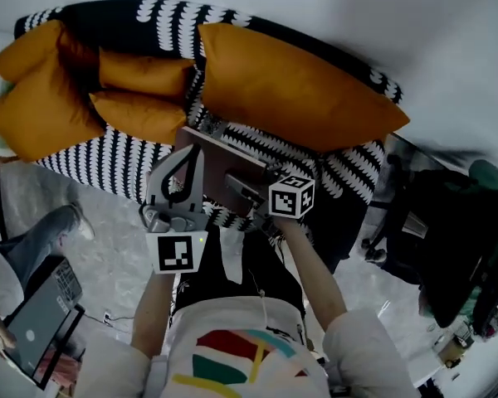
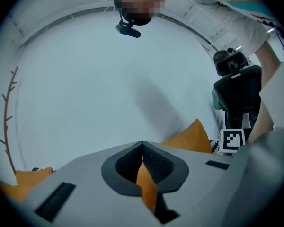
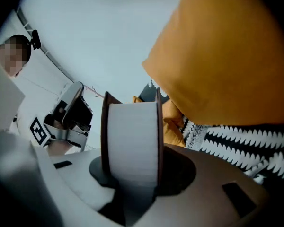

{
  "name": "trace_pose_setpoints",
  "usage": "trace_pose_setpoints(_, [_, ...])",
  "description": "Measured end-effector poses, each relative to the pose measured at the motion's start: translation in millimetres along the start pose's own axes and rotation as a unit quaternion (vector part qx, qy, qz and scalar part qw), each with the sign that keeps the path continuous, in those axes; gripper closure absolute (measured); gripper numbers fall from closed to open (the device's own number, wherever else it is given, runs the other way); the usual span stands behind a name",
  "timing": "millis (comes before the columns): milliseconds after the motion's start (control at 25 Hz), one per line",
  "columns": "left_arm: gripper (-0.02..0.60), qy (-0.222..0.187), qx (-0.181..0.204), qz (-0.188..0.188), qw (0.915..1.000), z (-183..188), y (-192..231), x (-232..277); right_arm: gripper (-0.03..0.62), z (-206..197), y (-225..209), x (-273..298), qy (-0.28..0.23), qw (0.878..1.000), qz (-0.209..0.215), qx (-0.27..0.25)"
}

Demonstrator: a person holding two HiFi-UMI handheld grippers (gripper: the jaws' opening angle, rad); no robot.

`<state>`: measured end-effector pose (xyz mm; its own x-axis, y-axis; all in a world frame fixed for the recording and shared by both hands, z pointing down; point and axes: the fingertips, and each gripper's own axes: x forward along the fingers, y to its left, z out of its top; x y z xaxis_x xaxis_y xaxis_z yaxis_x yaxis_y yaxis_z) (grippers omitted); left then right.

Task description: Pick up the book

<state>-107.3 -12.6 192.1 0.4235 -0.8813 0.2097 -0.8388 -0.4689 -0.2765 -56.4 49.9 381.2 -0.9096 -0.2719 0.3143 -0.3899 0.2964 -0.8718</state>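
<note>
The book (image 1: 218, 157) has a brown cover and a thick white page block (image 3: 132, 141). It hangs in the air above the sofa, edge toward the right gripper view's camera. My right gripper (image 1: 242, 191) is shut on it, one dark pad against each cover; in its own view the right gripper (image 3: 132, 171) holds the book upright. My left gripper (image 1: 187, 157) is just left of the book in the head view. In its own view the left gripper (image 2: 142, 148) has its fingertips together with nothing between them, only an orange pillow showing behind.
A black-and-white patterned sofa (image 1: 108, 160) carries a large orange pillow (image 1: 299, 89) and several smaller ones (image 1: 41, 98). A dark office chair (image 1: 448, 230) stands at the right. A laptop (image 1: 37, 326) and another person's leg (image 1: 41, 230) are at the lower left.
</note>
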Motion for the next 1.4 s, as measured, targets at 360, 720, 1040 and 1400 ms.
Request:
trace_pose_setpoints(360, [0.574,-0.110,0.042,-0.019,0.9929,141,-8,-31,0.441,80,129,-108,-0.115,0.979,-0.066,-0.154])
trace_pose_setpoints(720, [0.574,-0.145,0.006,-0.005,0.9895,193,-7,-50,0.441,136,215,-216,-0.282,0.907,-0.176,-0.258])
trace_pose_setpoints(1040, [0.574,-0.147,-0.006,-0.010,0.9891,207,-9,-40,0.439,157,255,-245,-0.390,0.816,-0.288,-0.315])
trace_pose_setpoints(1400, [0.574,-0.166,-0.004,0.005,0.9860,208,2,-51,0.439,146,270,-227,-0.372,0.801,-0.290,-0.368])
